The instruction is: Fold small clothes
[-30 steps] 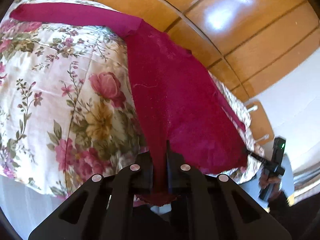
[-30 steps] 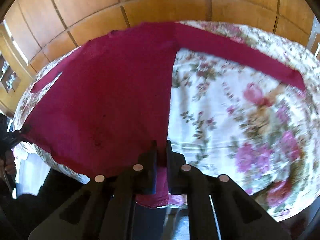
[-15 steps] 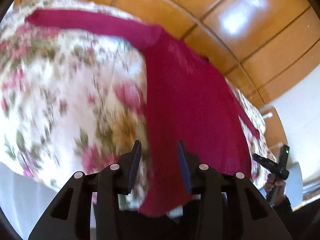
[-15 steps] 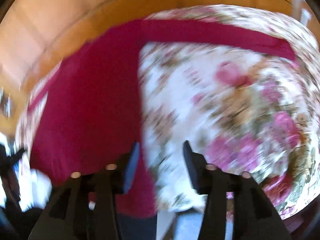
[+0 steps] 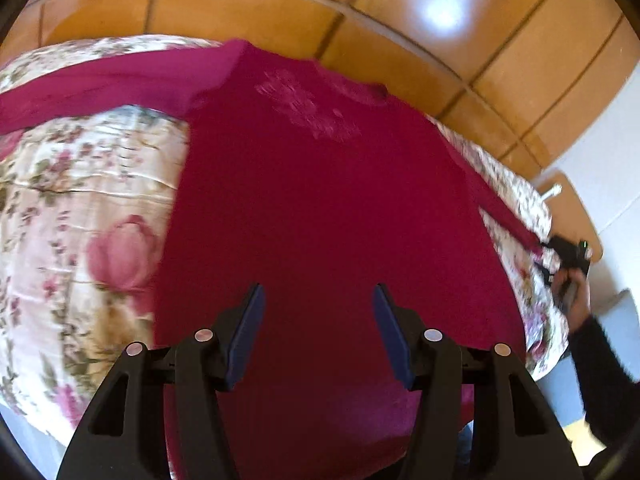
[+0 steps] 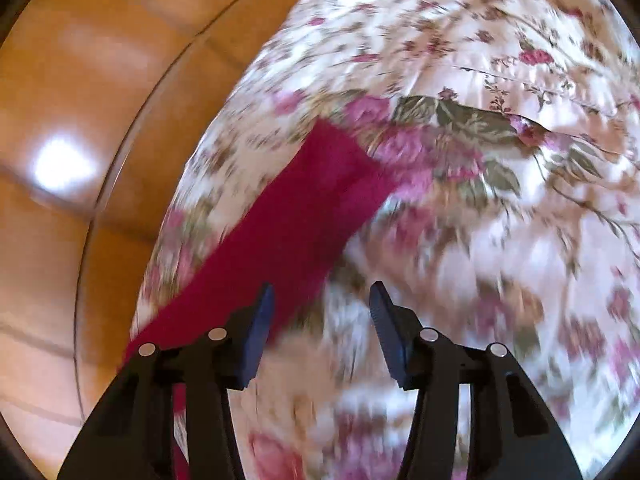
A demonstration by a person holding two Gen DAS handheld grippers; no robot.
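On the floral quilt (image 5: pixel 72 208), a crimson long-sleeved top (image 5: pixel 320 208) spread flat. Right sleeve (image 6: pixel 296 220) running diagonally away from right gripper (image 6: pixel 320 320), nearer, half-wide, just narrowing, empty. Left gripper (image 5: pixel 318 320) over the torso, just widened, empty.

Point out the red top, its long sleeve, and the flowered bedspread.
red top (image 5: pixel 320 200), left wrist view, middle of the body.
sleeve (image 6: pixel 304 216), right wrist view, middle of its length.
bedspread (image 6: pixel 500 260), right wrist view, bare flowered part.
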